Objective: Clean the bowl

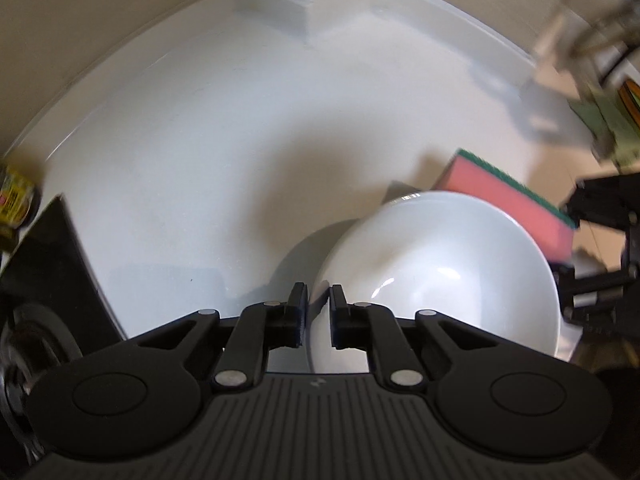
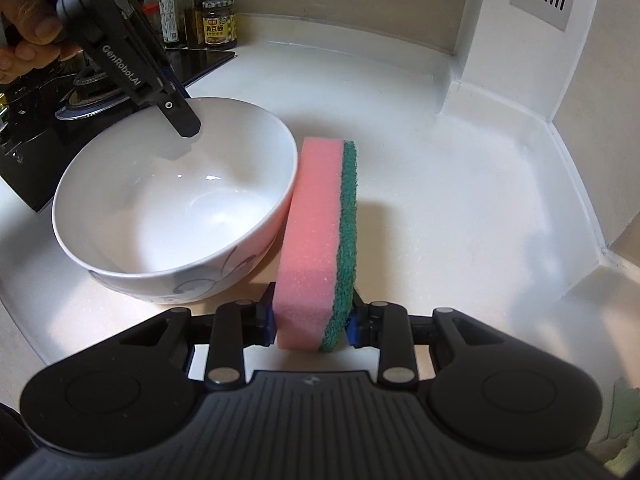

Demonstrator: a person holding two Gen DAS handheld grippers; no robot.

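**Bowl pinched, sponge held beside it**

On the smooth white counter point(image 2: 440, 184) I see the round, glossy white bowl point(image 2: 176, 208). My left gripper point(image 1: 318, 312) has its fingers nearly together, pinching the thin rim. My right gripper point(image 2: 312, 320) clamps the porous pink sponge point(image 2: 316, 236), rough green layer outward, just beside the bowl's wall.

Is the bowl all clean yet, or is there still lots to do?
Done: the left gripper pinches the bowl by its rim, and the right gripper is clamped on the sponge. In hand: the sponge stands just outside the bowl's rim. Left: wiping inside, since the sponge isn't in the bowl yet. The inside looks white and shiny.
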